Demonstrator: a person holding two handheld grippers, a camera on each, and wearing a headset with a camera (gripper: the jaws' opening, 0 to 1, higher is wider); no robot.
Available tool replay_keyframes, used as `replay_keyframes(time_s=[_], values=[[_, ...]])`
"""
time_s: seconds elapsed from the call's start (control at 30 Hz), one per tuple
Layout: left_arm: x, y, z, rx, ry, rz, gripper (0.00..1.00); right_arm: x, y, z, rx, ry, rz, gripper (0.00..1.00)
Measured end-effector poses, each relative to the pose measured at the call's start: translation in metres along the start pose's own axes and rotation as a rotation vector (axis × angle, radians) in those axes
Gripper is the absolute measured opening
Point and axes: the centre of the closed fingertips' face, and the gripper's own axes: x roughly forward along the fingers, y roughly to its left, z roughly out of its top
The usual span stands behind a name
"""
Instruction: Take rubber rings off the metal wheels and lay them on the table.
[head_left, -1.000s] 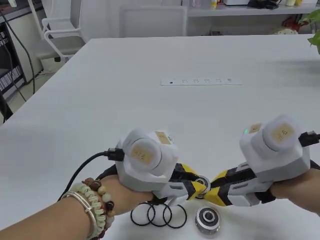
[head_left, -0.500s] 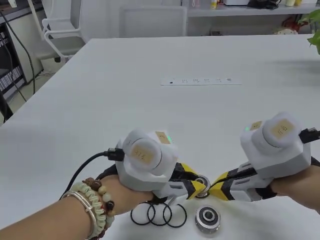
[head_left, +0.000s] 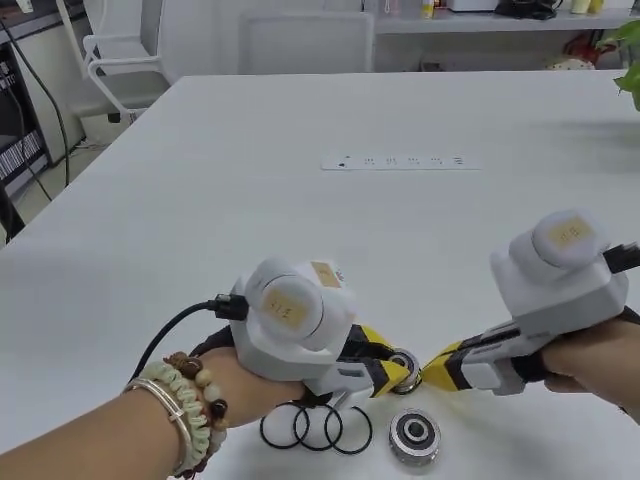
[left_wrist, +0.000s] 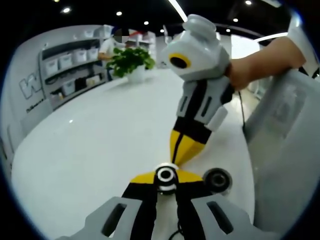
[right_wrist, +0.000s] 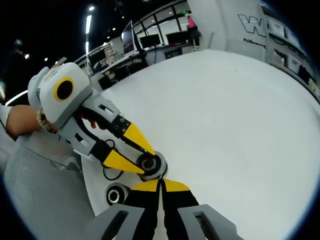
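Stripping is in hand: fingers of the left gripper (head_left: 400, 370) clamp a metal wheel (head_left: 404, 361) over the desk (head_left: 300, 230), the right gripper (head_left: 426, 376), fingers pressed together, meets its rim, loose rubber rings (head_left: 316, 428) near that wheel; next, probably a steady outward peel.

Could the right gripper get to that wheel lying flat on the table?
Probably yes: the wheel lies uncovered on the table, close by the right gripper, with nothing between them.
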Motion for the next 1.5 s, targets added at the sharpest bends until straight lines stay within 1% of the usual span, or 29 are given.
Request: replay_keyframes(time_s=[0.03, 0.07, 0.1, 0.13, 0.17, 0.2, 0.3, 0.4, 0.47, 0.6, 0.67, 0.87, 1.03, 1.13, 1.33, 1.5], values=[[0.000, 0.000, 0.000, 0.001, 0.001, 0.000, 0.14, -0.002, -0.001, 0.003, 0.021, -0.021, -0.002, 0.00], [0.000, 0.000, 0.000, 0.003, 0.001, 0.000, 0.14, -0.004, 0.001, 0.004, 0.049, -0.028, 0.012, 0.00], [0.000, 0.000, 0.000, 0.000, 0.001, 0.000, 0.14, -0.004, 0.003, 0.010, 0.098, -0.072, 0.035, 0.00], [0.000, 0.000, 0.000, -0.002, 0.001, 0.001, 0.14, -0.006, 0.002, 0.010, 0.123, -0.076, 0.044, 0.00], [0.000, 0.000, 0.000, 0.001, 0.001, 0.002, 0.14, -0.006, -0.002, 0.006, 0.126, -0.057, 0.033, 0.00], [0.000, 0.000, 0.000, 0.002, 0.001, 0.003, 0.14, -0.005, -0.001, 0.006, 0.122, -0.062, 0.036, 0.00], [0.000, -0.001, 0.000, 0.011, 0.003, 0.003, 0.14, -0.005, 0.003, 0.007, 0.154, -0.062, 0.044, 0.00], [0.000, -0.001, 0.000, 0.009, 0.002, 0.003, 0.14, -0.005, 0.007, 0.008, 0.150, -0.059, 0.041, 0.00], [0.000, -0.001, 0.000, 0.019, 0.002, 0.002, 0.14, -0.005, 0.008, 0.009, 0.138, -0.054, 0.034, 0.00], [0.000, -0.001, 0.000, 0.022, 0.001, 0.005, 0.14, -0.005, 0.008, 0.010, 0.146, -0.057, 0.035, 0.00], [0.000, -0.001, 0.000, 0.028, 0.004, 0.009, 0.14, -0.005, 0.010, 0.012, 0.139, -0.058, 0.030, 0.00], [0.000, 0.000, 0.000, 0.025, 0.001, 0.011, 0.14, -0.003, 0.010, 0.016, 0.116, -0.060, 0.023, 0.00], [0.000, 0.001, 0.000, 0.028, -0.002, 0.011, 0.14, -0.003, 0.009, 0.017, 0.122, -0.063, 0.030, 0.00], [0.000, 0.001, 0.000, 0.033, -0.002, 0.011, 0.14, -0.003, 0.009, 0.018, 0.108, -0.062, 0.028, 0.00], [0.000, 0.001, 0.000, 0.035, -0.002, 0.011, 0.14, -0.003, 0.011, 0.021, 0.109, -0.068, 0.042, 0.00], [0.000, 0.001, 0.000, 0.034, -0.003, 0.013, 0.14, -0.003, 0.021, 0.026, 0.106, -0.087, 0.080, 0.00]])
